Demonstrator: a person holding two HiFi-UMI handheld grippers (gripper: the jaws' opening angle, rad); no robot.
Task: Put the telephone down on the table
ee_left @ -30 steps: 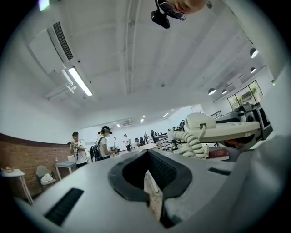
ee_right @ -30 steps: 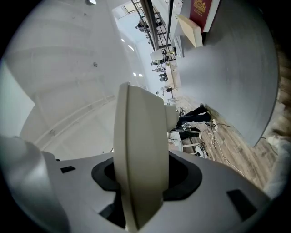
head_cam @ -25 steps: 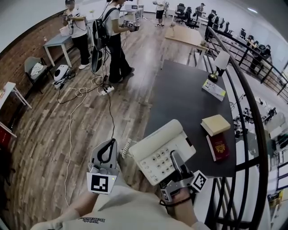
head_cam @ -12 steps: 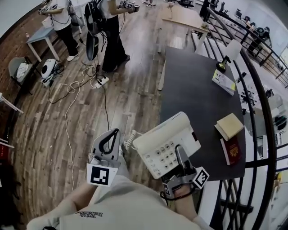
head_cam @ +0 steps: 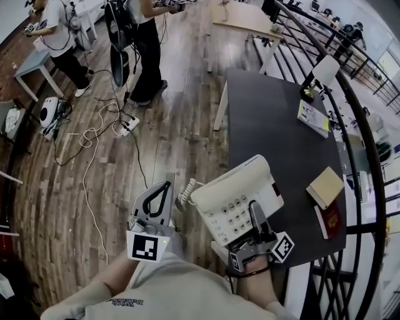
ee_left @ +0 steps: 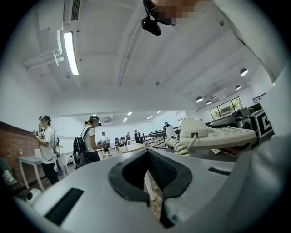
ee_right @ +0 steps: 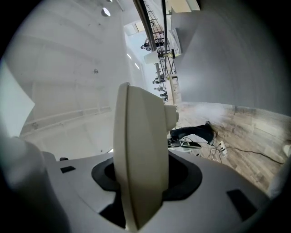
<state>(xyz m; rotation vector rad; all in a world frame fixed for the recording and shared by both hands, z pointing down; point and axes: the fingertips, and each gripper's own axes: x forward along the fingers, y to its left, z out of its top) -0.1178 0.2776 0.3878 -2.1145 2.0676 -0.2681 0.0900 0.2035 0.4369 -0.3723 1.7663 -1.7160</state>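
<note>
Bright, even light; strong fisheye warping.

Large open hall. Brown wood-plank floor (head_cam: 175,144) throughout. Brick wall (ee_left: 16,143) at far left, white walls elsewhere. White ceiling with one long tube light (ee_left: 70,52), lit, and round recessed lights (ee_left: 198,99) further back. Row of windows (ee_left: 225,108) high on the right-hand side. Dark table (head_cam: 269,131) set lengthwise just beside a black railing (head_cam: 359,144), with a white-shaded lamp (head_cam: 324,70) near its far end. Pale wooden table (head_cam: 247,15) beyond it. Small grey table (head_cam: 31,64) over by the brick. White cables (head_cam: 94,134) and a power strip (head_cam: 128,123) loose on the floor.
</note>
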